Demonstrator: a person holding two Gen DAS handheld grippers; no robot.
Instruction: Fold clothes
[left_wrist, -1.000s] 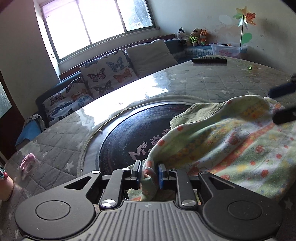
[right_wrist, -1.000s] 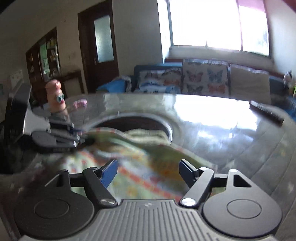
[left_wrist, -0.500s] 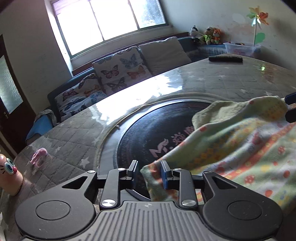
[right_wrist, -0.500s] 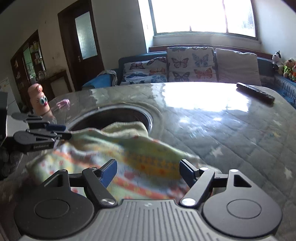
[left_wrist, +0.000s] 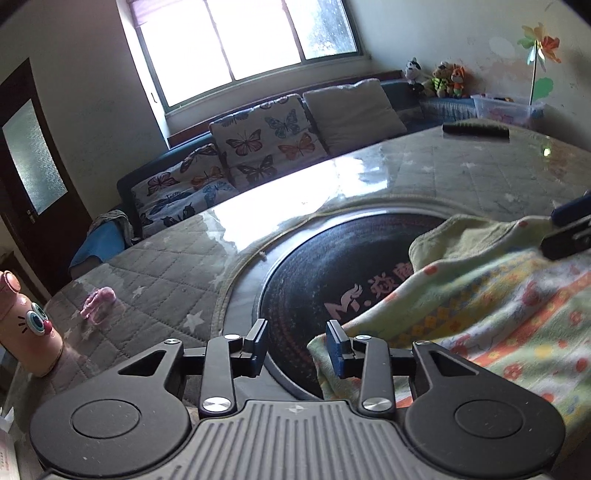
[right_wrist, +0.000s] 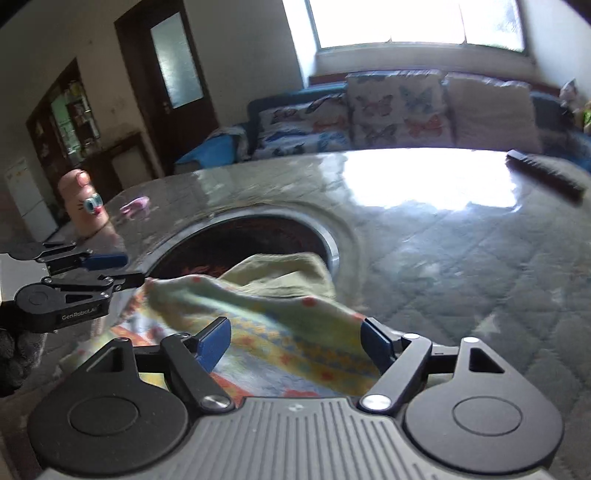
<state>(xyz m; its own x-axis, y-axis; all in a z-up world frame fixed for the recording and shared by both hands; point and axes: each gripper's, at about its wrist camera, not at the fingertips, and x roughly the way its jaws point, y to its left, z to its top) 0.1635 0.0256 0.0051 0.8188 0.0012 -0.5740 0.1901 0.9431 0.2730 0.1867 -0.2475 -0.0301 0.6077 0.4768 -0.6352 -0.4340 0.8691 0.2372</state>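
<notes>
A pale green cloth (left_wrist: 498, 306) with orange and red flower print lies bunched on the table, partly over the black round plate (left_wrist: 332, 266). My left gripper (left_wrist: 295, 341) has its jaws opening. The cloth's corner rests against the inner side of the right pad, and the pads do not press it. In the right wrist view the cloth (right_wrist: 280, 295) spreads under and between the wide jaws of my right gripper (right_wrist: 295, 338), which are opening with no grip. The left gripper (right_wrist: 129, 269) shows at that view's left edge, at the cloth's far corner. The right gripper (left_wrist: 554, 230) pokes in at the right.
The table (left_wrist: 155, 273) has a grey quilted cover with stars under a glossy top. A pink bottle with a cartoon face (left_wrist: 26, 325) and a small pink thing (left_wrist: 98, 301) stand at the left. A dark remote (left_wrist: 476, 131) lies at the far edge. A sofa with butterfly cushions (left_wrist: 266, 136) stands behind.
The left jaws, shut on the cloth's corner a second ago, have parted and let it go. The right gripper has shifted sideways over the cloth, and its jaws stand a little wider.
</notes>
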